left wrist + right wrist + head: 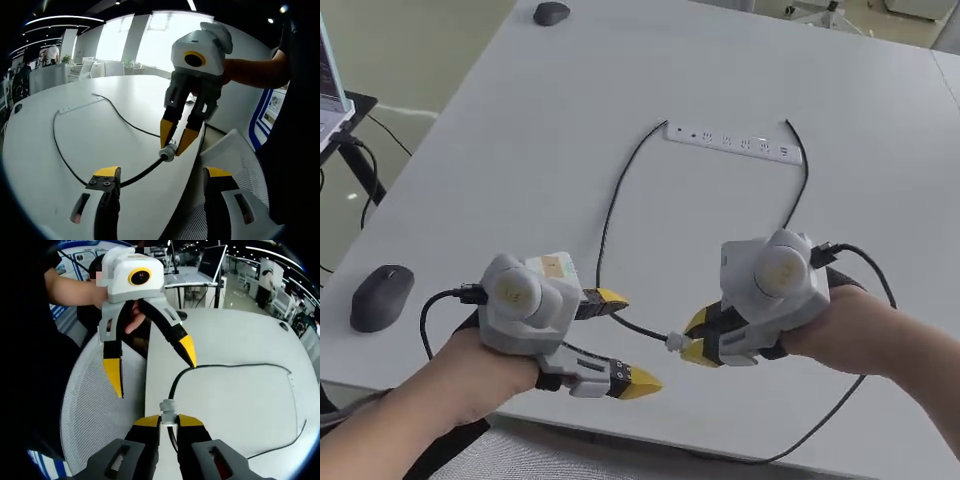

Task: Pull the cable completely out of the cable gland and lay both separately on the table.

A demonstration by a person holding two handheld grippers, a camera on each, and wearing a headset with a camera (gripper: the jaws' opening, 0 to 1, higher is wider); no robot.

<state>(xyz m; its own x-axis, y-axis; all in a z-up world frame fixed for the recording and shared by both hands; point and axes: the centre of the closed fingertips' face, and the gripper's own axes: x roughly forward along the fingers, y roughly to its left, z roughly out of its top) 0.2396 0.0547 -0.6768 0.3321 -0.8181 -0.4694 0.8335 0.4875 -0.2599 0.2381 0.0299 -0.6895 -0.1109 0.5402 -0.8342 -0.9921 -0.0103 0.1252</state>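
Two jaws of right gripper (169, 422): pinching thin black cable (225, 366) just behind small white plastic cable gland (168, 410), near white bench (520, 150) front edge.
Jaws of left gripper (630, 340): spread wide, empty.
Next move: we clamp the gland with the left, then pull straight.

The left gripper (630, 340) and right gripper (692, 337) have grey-black jaws tipped yellow, each trailing a black lead (428, 310).

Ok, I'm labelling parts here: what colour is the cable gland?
White, the cable gland on a black cable; clearest in the right gripper view.
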